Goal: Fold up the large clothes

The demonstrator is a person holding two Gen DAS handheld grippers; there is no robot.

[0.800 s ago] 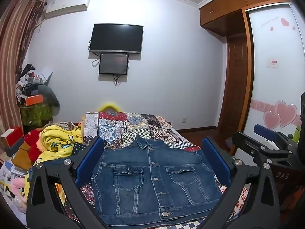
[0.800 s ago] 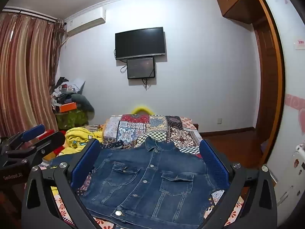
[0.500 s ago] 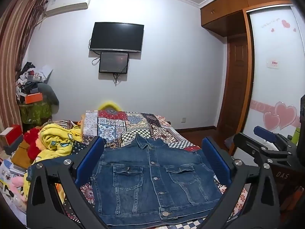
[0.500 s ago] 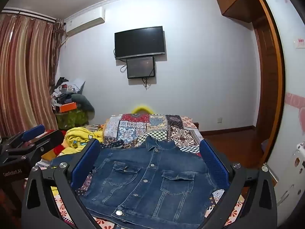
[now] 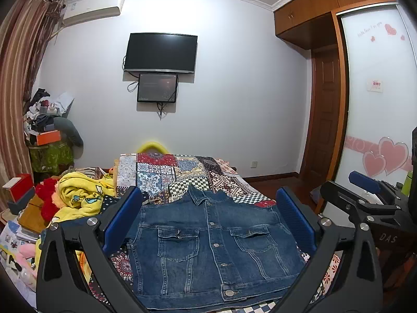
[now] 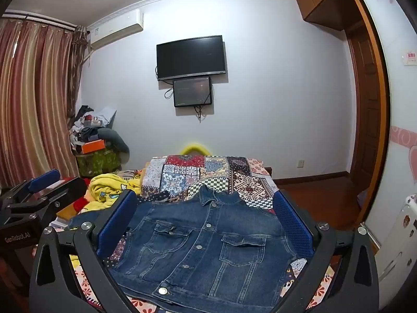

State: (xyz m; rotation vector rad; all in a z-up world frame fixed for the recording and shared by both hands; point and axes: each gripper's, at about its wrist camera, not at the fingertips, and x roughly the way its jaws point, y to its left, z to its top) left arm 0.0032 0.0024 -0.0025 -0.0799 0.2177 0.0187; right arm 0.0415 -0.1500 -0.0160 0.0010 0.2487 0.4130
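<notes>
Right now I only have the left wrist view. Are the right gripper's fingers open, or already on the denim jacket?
Observer: Open. The right gripper has both blue fingers spread wide, and the denim jacket lies flat beyond them, ungripped.
Operator: What's past the bed on the right gripper's side?
Observer: A white appliance with stickers on it, against the wall.
Operator: And the window side?
Observer: Striped curtains hang drawn across it.
</notes>
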